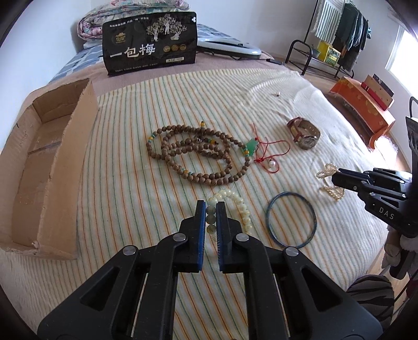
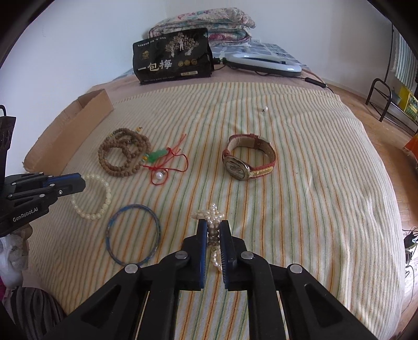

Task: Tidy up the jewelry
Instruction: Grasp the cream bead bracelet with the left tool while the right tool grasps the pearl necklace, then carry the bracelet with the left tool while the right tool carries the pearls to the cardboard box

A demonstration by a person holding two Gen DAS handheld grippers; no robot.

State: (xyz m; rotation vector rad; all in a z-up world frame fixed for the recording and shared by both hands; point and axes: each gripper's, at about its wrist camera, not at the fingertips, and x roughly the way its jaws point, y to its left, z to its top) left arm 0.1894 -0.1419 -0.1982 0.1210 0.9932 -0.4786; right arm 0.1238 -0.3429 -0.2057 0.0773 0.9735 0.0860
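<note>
Jewelry lies scattered over a striped cream bedspread [image 2: 300, 162] on the bed, with both tools down among it. The left tool [image 1: 209, 206] has its blue-padded fingers [image 1: 200, 222] closed around a bracelet of pale cream round beads [image 1: 241, 206], a few greyish beads sitting between the pads. The right tool [image 2: 213, 227] is clamped on a small pearl bracelet [image 2: 212, 215] whose bunched white pearls poke out beyond the tips, darker beads caught between the pads.

Just right of the cream bracelet lies a thin blue bangle [image 1: 291, 219], flat on the bedspread, between the two tools. Beyond them is a long string of brown wooden beads [image 1: 193, 153], coiled in loops, and touching its right end a green jade-like pendant on a red cord [image 1: 252, 146], with a single white pearl [image 1: 273, 164] on the cord. Further right rests a wristwatch with a red-edged strap [image 2: 248, 159], lying on its side, well apart from the beads. A tiny pearl-like piece [image 2: 265, 109] sits alone further up the bed.

At the left edge of the bedspread stands an open, shallow cardboard box [image 1: 44, 167]. Behind everything, a black bag printed with white Chinese characters [image 1: 150, 44] stands upright, folded floral quilts [image 2: 203, 23] stacked behind it.
</note>
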